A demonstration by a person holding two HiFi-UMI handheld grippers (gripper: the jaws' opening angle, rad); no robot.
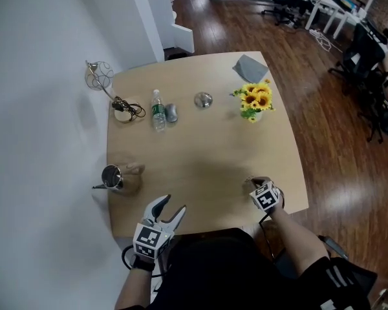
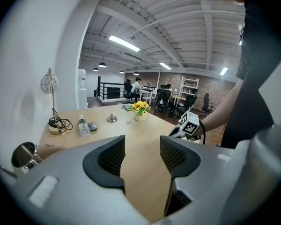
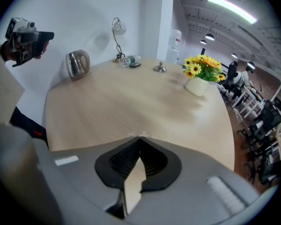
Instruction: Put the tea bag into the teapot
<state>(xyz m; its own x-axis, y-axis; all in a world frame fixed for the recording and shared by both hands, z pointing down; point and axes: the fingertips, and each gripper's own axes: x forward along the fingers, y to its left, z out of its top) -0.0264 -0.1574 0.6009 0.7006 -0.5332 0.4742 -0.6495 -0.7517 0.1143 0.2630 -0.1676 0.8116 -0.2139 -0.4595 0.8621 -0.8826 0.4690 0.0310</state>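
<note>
On the near right edge of the table (image 1: 200, 154), right gripper (image 1: 255, 185) clamped tight on a thin pale sliver at the tips, probably the tea bag (image 3: 139, 135), though too small to be sure. Near the front left corner, left gripper (image 1: 172, 206) spread wide, nothing between the jaws. At the table's left rim, teapot (image 1: 111, 176), upright, mouth seemingly uncovered, well apart from the right gripper.

For the carry: keep the pinch firm, travel leftward above the tabletop, and steady the pot's wall or handle with the free left gripper. Centre over the mouth, lower until the bag sits inside the rim, and only then let go.

By count: one teapot, one tea bag at most, two grippers, one water bottle (image 1: 158, 110), one mouse (image 1: 172, 113), one lamp (image 1: 99, 76), one pot of yellow flowers (image 1: 255, 100), one grey cloth (image 1: 249, 68), one knobbed metal disc (image 1: 204, 100), possibly the lid.
</note>
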